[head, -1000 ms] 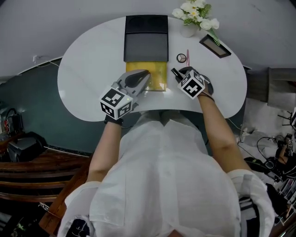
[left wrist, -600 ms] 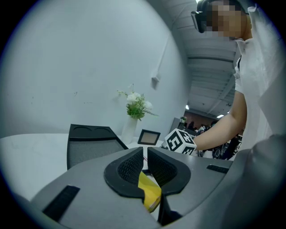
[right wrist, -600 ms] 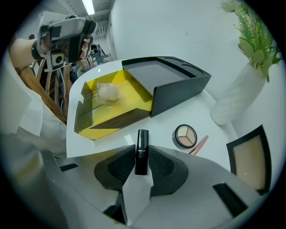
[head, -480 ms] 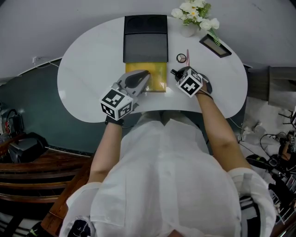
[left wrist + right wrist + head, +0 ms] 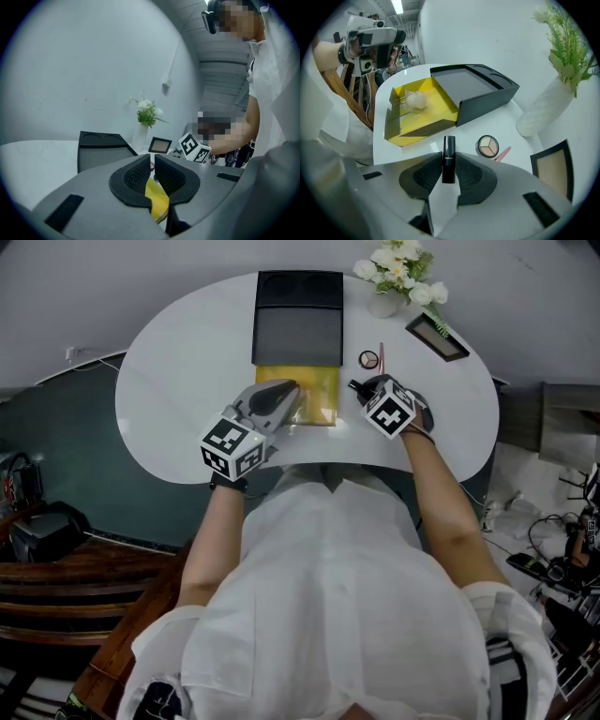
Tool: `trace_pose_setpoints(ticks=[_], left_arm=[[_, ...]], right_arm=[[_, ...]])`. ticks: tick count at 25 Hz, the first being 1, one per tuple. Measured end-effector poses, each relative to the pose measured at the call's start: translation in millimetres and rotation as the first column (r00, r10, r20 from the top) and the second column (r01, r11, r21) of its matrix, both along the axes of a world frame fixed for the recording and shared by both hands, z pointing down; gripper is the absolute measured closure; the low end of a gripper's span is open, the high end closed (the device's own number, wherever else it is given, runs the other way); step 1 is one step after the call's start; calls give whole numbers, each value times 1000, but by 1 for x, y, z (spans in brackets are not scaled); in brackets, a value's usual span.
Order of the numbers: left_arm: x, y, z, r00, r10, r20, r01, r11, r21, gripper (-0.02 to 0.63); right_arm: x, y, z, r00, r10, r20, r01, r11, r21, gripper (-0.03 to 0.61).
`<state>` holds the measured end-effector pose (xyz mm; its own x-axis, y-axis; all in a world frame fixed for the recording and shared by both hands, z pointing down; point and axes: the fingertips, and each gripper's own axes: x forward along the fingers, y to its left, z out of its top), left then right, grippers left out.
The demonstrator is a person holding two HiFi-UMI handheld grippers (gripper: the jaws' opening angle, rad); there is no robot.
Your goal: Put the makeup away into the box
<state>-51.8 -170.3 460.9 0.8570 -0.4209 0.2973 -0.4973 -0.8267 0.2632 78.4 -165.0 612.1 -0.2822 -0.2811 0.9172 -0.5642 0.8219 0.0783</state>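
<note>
No readable words, brands or numbers anywhere, only black-and-white square code patterns on the left gripper [image 5: 284, 393] cube [image 5: 232, 448], centre left, and the right gripper [image 5: 364, 390] cube, centre right

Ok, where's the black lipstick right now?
In the right gripper view the lipstick is clamped in the right tool, just right of the yellow tray and close to the round eyeshadow compact.

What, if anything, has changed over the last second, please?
Nothing visibly moved. The left gripper stays shut on the yellow tray at its edge, and the right gripper still holds the black lipstick beside it. The eyeshadow compact remains on the table.
</note>
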Motion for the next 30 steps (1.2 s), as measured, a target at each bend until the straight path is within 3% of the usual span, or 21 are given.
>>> trace_pose_setpoints(ticks=[7, 12, 16, 21, 30], left_arm=[[-8, -2, -3, 999, -35, -15, 35, 999, 12, 592], [-14, -2, -3, 999, -49, -14, 49, 999, 19, 592], [-25, 2, -4, 998, -65, -13, 66, 998, 20, 592], [-40, 4, -1, 996, -92, -8, 92, 996, 13, 592], [-61, 9, 2, 993, -122, -2, 122, 993, 2, 592]], right_arm=[[-14, -1, -37, 999, -33, 17, 32, 998, 58, 494], [-56, 5, -55, 983, -179, 46, 175, 981, 79, 494], [-92, 19, -51, 946, -320, 50, 317, 947, 49, 494], [-117, 38, -28, 864, -504, -13, 504, 864, -13, 494], [-138, 43, -7, 823, -567, -34, 565, 824, -55, 494]])
